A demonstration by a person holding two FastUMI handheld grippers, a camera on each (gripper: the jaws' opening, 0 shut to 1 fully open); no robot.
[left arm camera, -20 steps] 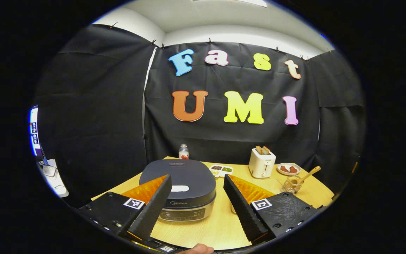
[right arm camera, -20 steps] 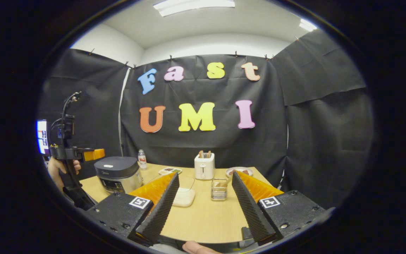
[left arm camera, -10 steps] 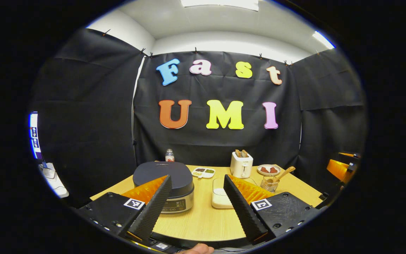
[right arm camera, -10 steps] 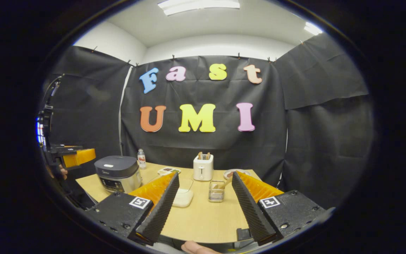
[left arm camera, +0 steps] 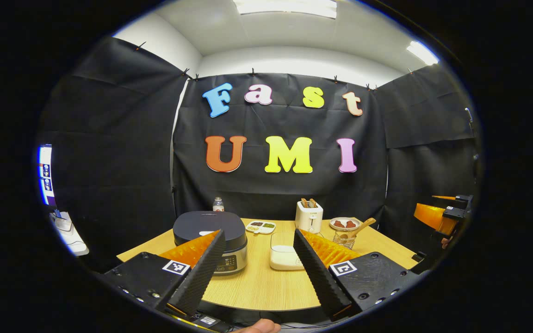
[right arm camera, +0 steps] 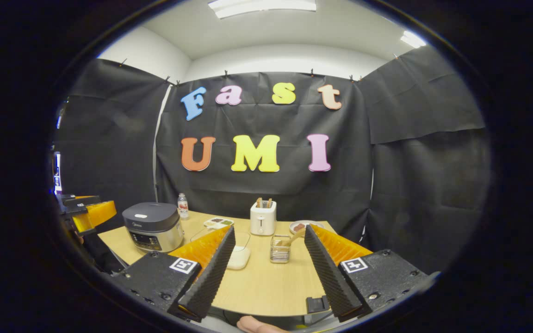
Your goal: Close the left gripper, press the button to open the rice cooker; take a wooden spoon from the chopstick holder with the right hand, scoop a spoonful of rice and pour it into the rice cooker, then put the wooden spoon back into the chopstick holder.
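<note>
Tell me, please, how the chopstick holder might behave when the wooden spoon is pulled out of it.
The chopstick holder looks like thin open wire, so probably light and apt to slide or tip. The wooden spoon leans out towards one side, so an angled pull may drag the rim; a lift along the handle seems safer.

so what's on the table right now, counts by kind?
rice cooker: 1
bottle: 1
divided dish: 1
toaster: 1
plate: 1
chopstick holder with wooden spoon: 1
clear rice container: 1
Total: 7

L gripper (left arm camera: 257,270) pulled back from rice cooker (left arm camera: 210,235), jaws still apart
</note>
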